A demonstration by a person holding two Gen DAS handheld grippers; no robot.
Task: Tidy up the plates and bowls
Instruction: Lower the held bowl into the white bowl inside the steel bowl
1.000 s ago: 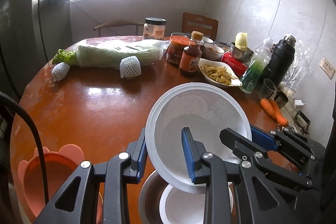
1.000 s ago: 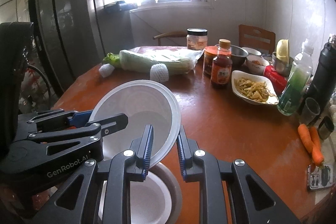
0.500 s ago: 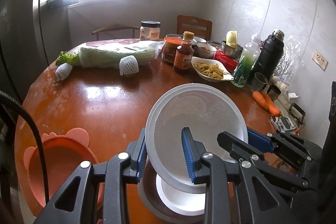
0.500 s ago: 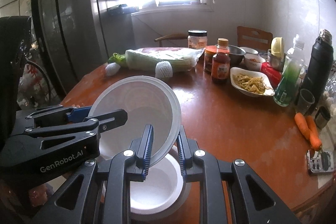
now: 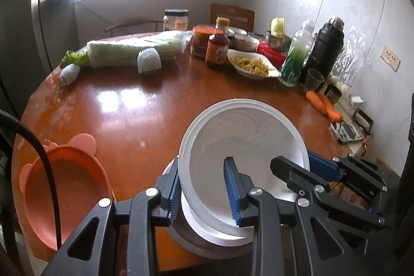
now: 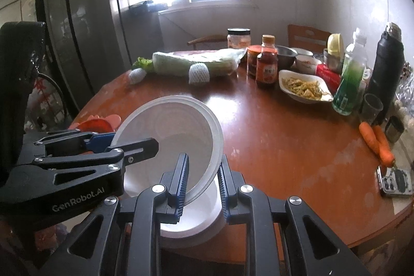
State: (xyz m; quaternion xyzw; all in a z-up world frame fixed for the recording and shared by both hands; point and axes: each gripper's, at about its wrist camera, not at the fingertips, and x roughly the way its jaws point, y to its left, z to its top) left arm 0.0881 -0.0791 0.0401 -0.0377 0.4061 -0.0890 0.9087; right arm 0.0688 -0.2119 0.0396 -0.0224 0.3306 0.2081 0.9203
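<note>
Both grippers hold one tilted white bowl [image 5: 245, 141] by opposite sides of its rim. In the left wrist view my left gripper [image 5: 203, 188] is shut on the near-left rim, and my right gripper [image 5: 308, 167] clamps the right rim. The right wrist view shows the same white bowl [image 6: 170, 136], my right gripper [image 6: 200, 183] shut on its edge and my left gripper [image 6: 129, 144] on its left side. Directly under it, at the table's near edge, a second white bowl [image 5: 214, 232] sits inside a grey metal bowl [image 5: 181, 239]. A pink bear-eared bowl [image 5: 64, 185] lies to the left.
On the far side of the round wooden table [image 5: 129, 115] are a wrapped cabbage [image 5: 134, 48], sauce bottles [image 5: 217, 48], a dish of food [image 5: 252, 65], a green bottle [image 5: 296, 61], a black flask [image 5: 326, 48], carrots [image 5: 323, 105] and a phone [image 6: 396, 183].
Both grippers have drawn back toward the table's near edge with the white bowl. The nested bowls beneath and the pink bowl now show more fully.
</note>
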